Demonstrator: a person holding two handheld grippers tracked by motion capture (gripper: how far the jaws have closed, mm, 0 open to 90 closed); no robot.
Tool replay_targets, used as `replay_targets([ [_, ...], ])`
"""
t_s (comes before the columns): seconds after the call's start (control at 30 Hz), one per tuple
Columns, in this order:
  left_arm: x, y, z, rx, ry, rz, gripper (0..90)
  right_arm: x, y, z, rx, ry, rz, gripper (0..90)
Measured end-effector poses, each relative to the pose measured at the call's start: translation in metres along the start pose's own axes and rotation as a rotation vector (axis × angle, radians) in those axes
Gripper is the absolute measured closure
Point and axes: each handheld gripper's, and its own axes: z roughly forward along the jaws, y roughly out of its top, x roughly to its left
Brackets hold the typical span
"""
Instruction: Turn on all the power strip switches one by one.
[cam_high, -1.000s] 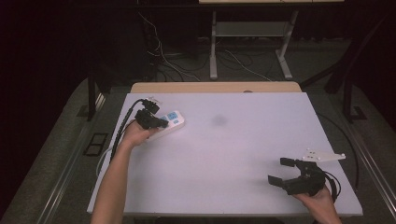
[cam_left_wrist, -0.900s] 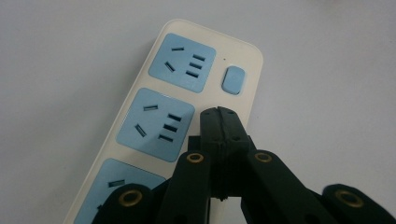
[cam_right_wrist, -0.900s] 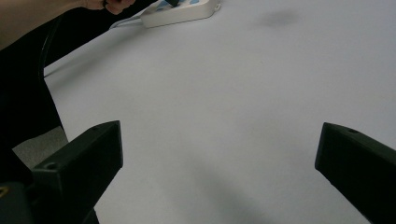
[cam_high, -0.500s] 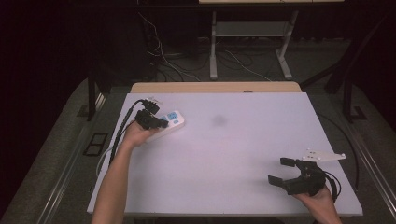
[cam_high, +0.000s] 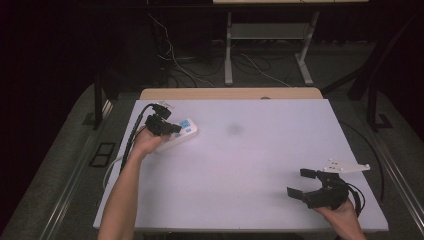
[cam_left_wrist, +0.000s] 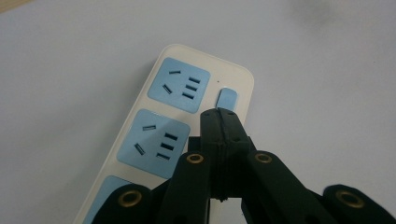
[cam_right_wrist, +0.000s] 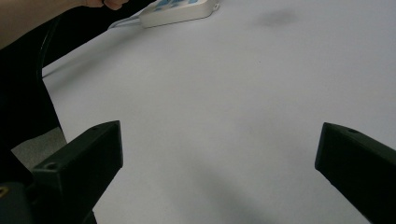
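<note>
A cream power strip (cam_left_wrist: 198, 107) with blue sockets and a small blue switch (cam_left_wrist: 227, 98) lies at the table's far left (cam_high: 181, 131). My left gripper (cam_left_wrist: 219, 116) is shut, its closed tips just short of the switch, over the strip's edge; in the high view this gripper (cam_high: 167, 127) sits on top of the strip. My right gripper (cam_high: 302, 183) rests near the front right corner, jaws wide apart with nothing between them. From the right gripper view the strip (cam_right_wrist: 180, 11) lies far off at the top.
The white table (cam_high: 250, 165) has a faint grey smudge (cam_high: 234, 129) in its middle. A white three-cornered plate (cam_high: 345, 166) rides on the right gripper. A black cable (cam_high: 135, 127) trails off the table's left edge. Desk legs and cables stand beyond the far edge.
</note>
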Motion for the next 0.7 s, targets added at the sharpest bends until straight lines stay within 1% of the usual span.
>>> replay_targets([
  [0.13,-0.002,0.008,-0.004,0.001,0.003,0.021,89.7,0.000,0.000,0.000,0.000,-0.001,-0.001,0.7],
  [0.27,-0.002,0.014,-0.004,-0.007,0.001,0.018,89.7,0.000,0.000,0.000,-0.001,-0.001,0.003,0.7],
  [0.57,-0.003,0.021,0.004,0.005,0.003,0.036,89.7,0.000,0.000,0.000,-0.001,-0.002,0.000,0.7],
  [0.7,-0.002,0.020,0.011,0.009,0.007,0.026,89.7,0.000,0.000,0.000,-0.004,-0.002,0.002,0.7],
])
